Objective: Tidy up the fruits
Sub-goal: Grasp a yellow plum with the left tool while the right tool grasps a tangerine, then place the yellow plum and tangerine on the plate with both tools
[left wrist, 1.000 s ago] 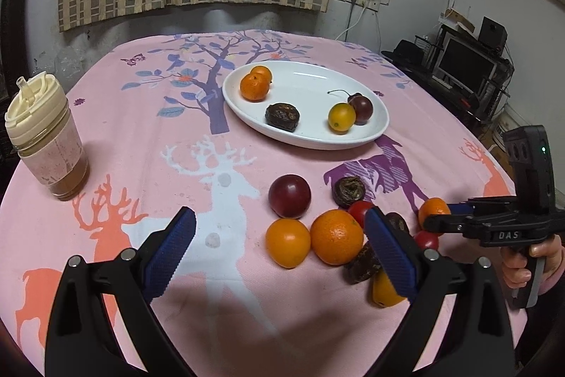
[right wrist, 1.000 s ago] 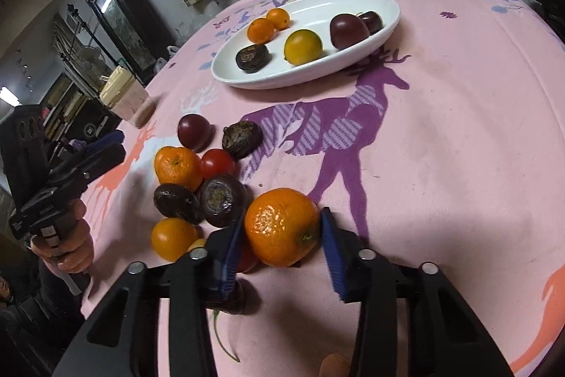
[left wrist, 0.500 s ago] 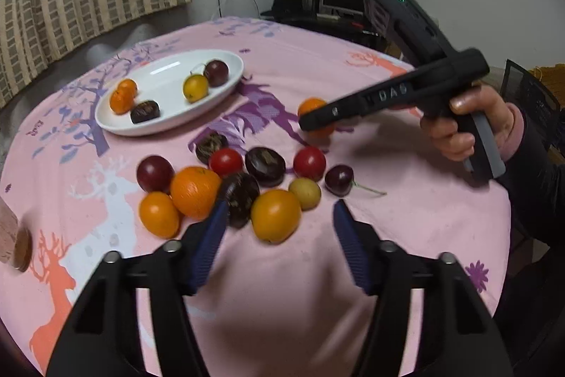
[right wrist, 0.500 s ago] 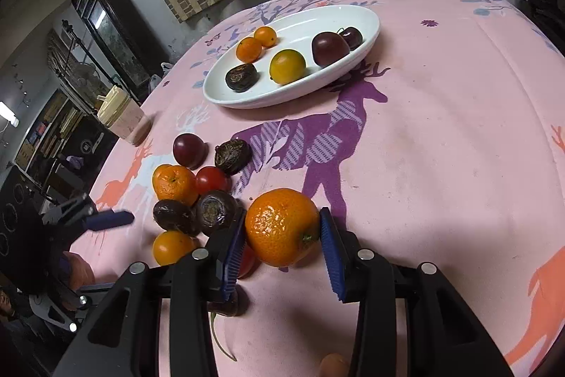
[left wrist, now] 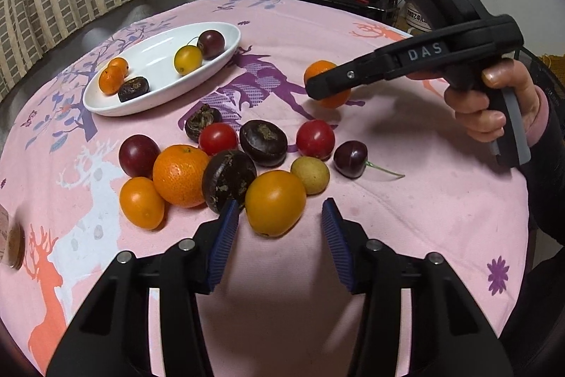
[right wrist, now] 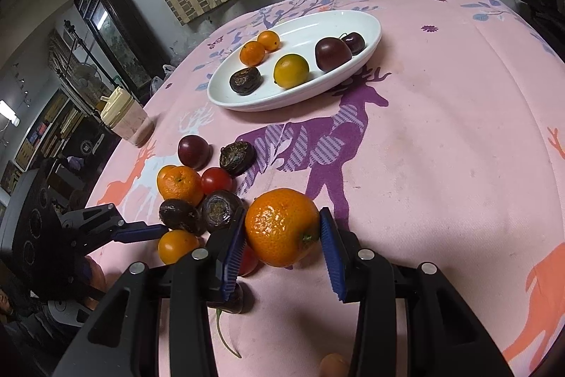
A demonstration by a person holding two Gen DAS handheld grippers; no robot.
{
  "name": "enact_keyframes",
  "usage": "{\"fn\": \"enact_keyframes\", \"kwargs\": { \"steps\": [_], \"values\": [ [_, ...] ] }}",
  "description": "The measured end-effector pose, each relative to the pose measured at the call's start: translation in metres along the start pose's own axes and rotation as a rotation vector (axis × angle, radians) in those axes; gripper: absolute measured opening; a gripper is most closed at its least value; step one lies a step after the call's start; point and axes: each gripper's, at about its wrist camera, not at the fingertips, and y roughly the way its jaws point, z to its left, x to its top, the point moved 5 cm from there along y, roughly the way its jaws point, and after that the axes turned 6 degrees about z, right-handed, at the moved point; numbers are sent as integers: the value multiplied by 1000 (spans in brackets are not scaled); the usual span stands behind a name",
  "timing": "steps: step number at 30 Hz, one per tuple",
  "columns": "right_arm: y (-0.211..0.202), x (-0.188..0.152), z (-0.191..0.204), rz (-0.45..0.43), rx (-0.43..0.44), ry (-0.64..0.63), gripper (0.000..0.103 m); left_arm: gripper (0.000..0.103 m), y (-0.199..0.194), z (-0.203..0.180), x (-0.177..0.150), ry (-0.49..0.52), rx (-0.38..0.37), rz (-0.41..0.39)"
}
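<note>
My left gripper (left wrist: 279,225) points down at the near side of a fruit pile on the pink cloth. Its jaws are closing around a round orange-yellow fruit (left wrist: 275,202), with a gap still showing on both sides of it. My right gripper (right wrist: 282,213) is shut on a mandarin (right wrist: 282,227) and also shows in the left wrist view, right gripper (left wrist: 328,85). The pile holds another mandarin (left wrist: 180,174), red tomatoes (left wrist: 218,138), dark water chestnuts (left wrist: 263,142), plums and a cherry (left wrist: 350,159). A white oval plate (left wrist: 155,55) beyond carries several fruits.
A cup with a cream lid (right wrist: 122,115) stands near the table's left edge. A person's hand (left wrist: 494,108) grips the right tool's handle. Past the far table edge are a monitor and shelves. Bare cloth lies right of the plate (right wrist: 310,27).
The left gripper swung round to the pile's near side and sank toward it, and its jaws narrowed from wide to closely flanking the orange-yellow fruit. The right gripper kept still, holding the mandarin.
</note>
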Motion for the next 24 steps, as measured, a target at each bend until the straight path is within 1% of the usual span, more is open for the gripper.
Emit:
{"fn": "enact_keyframes", "kwargs": {
  "steps": [2,3,4,7,10,12,15,17,18,19,20,22,24],
  "values": [
    [-1,-1,0,-3,1,-1,42,41,5,1,2,-1,0,22],
    [-2,-1,1,-3,4,-1,42,40,7,1,2,-3,3,31],
    [-2,-1,1,-3,4,-1,42,37,10,2,2,-10,2,43],
    [-3,-2,1,-4,5,-2,42,36,12,6,3,-34,-20,48],
    [-3,-2,1,-7,3,-5,42,36,11,6,2,-39,-12,46],
    [-5,-3,2,-17,7,-14,42,36,6,5,2,-42,-11,32],
    [-12,-1,7,-63,7,-45,42,36,-13,11,8,-72,-75,-23],
    [-16,6,11,-93,51,-43,42,36,-26,25,20,-128,-126,-66],
    [-18,13,13,-107,77,-36,42,36,-31,34,28,-161,-142,-85],
    [-20,19,16,-122,84,-34,42,36,-35,47,40,-207,-150,-107],
    [-21,29,19,-147,73,-37,42,36,-37,60,50,-246,-143,-123],
    [-20,54,25,-212,12,-59,42,36,-35,88,74,-313,-86,-149],
    [-13,79,26,-251,-31,-68,42,36,-28,115,95,-377,-44,-162]
  ]
}}
